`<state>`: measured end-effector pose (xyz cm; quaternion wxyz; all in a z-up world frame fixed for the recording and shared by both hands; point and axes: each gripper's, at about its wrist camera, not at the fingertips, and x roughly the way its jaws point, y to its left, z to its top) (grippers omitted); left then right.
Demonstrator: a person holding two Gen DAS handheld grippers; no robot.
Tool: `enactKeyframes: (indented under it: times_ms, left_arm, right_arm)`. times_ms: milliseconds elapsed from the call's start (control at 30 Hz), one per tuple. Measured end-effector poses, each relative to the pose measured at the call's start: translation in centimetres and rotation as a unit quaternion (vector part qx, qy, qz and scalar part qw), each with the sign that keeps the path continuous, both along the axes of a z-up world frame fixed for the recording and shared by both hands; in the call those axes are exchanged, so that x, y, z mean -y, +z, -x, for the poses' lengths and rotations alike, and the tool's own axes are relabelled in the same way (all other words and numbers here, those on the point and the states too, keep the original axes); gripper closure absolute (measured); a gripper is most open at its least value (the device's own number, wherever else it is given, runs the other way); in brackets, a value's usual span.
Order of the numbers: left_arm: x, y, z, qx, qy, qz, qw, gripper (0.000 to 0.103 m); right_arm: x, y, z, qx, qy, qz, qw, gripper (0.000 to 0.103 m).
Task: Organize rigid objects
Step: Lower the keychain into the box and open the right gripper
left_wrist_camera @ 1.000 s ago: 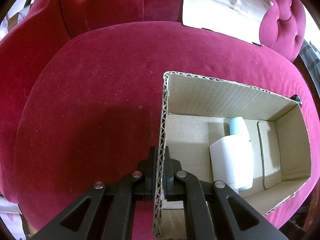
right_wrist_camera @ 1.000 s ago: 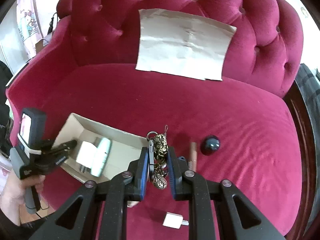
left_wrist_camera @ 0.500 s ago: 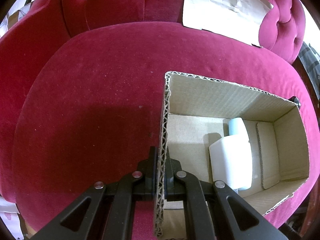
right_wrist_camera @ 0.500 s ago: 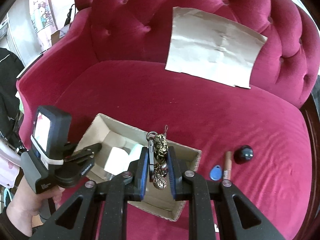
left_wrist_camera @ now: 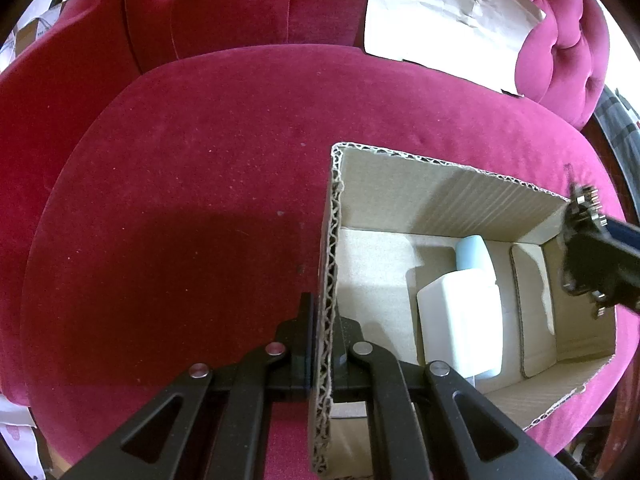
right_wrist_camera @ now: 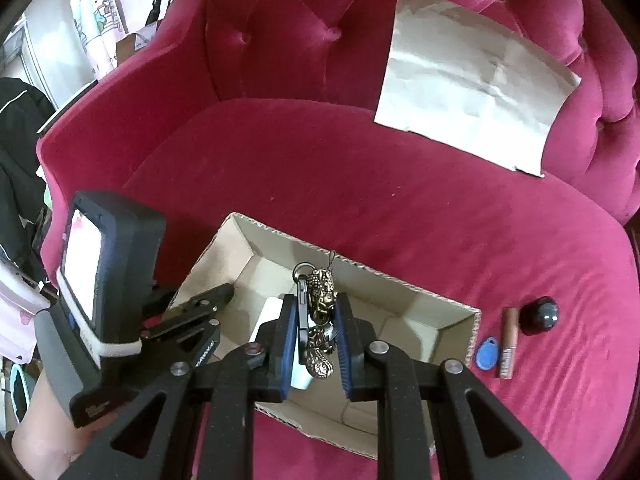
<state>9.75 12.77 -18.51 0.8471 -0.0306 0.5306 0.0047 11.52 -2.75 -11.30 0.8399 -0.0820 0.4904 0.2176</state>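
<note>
Now the red velvet sofa (right_wrist_camera: 360,184) carries everything, with a creased sheet of paper (right_wrist_camera: 472,92) leaning on its backrest. On the seat sits the open cardboard box (left_wrist_camera: 440,200), and my left fingers (left_wrist_camera: 324,340) are clenched on its near wall, one finger inside and one outside, holding it steady. Inside the box lie a white block (left_wrist_camera: 460,324) and a pale blue bottle (left_wrist_camera: 472,252) beyond it.

My right fingers (right_wrist_camera: 316,344) are clamped on the brass keychain (right_wrist_camera: 324,320), which hangs with its long axis upright, ring at the top and curled tail at the bottom. From the right wrist view it hangs over the box's open top, roughly above the white block; in the left wrist view my right gripper shows at the box's far end. So I judge the drop lies straight below my right hand, and that hand alone is placed for it.

Still out on the cushion, just right of the box, lie a blue key fob (right_wrist_camera: 488,354), a brown tube (right_wrist_camera: 509,342) and a dark round object (right_wrist_camera: 542,314). The tube's lettering is too small to read.
</note>
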Motion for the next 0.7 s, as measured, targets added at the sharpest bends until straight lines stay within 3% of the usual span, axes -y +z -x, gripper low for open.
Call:
enactKeyframes:
  times_ms: [300,600,633,667,700]
  left_arm:
    - [0.0,0.1,-0.1,-0.001,0.000,0.001,1.0000,0.099]
    - [0.0,0.0,0.0,0.001,-0.001,0.002,1.0000,0.099]
    - [0.0,0.0,0.0,0.001,-0.001,0.002,1.0000,0.099]
    - [0.0,0.0,0.0,0.001,-0.001,0.002,1.0000,0.099]
    - [0.0,0.0,0.1,0.001,-0.001,0.002,1.0000,0.099]
  right_arm:
    - [-1.3,-2.4,-0.6,-0.023,-0.002,0.001,1.000,0.085]
    - [-1.4,-2.6,-1.0,-0.018,-0.008,0.000,1.000,0.084]
    - [-1.5,-2.5,-1.0,-0.014,-0.009,0.003,1.000,0.080]
    - [-1.4,-2.5,-1.0,-0.012,-0.010,0.002,1.000,0.062]
    - [-1.3,-2.5,-1.0,-0.011,-0.011,0.002,1.000,0.053]
